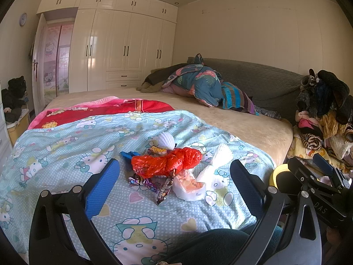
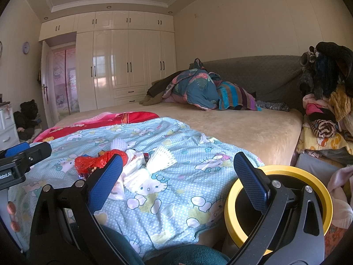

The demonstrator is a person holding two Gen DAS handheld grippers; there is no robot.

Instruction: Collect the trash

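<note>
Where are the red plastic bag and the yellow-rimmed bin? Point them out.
red plastic bag (image 1: 167, 162): left wrist view, crumpled middle of the bag.
yellow-rimmed bin (image 2: 231, 201): right wrist view, left side of its yellow rim.

Wrapper (image 1: 164, 188) print too small

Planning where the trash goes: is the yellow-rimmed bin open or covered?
Open. The yellow-rimmed bin shows a bare ring around a dark interior, no lid on it. Whether it holds anything, cannot tell.
</note>
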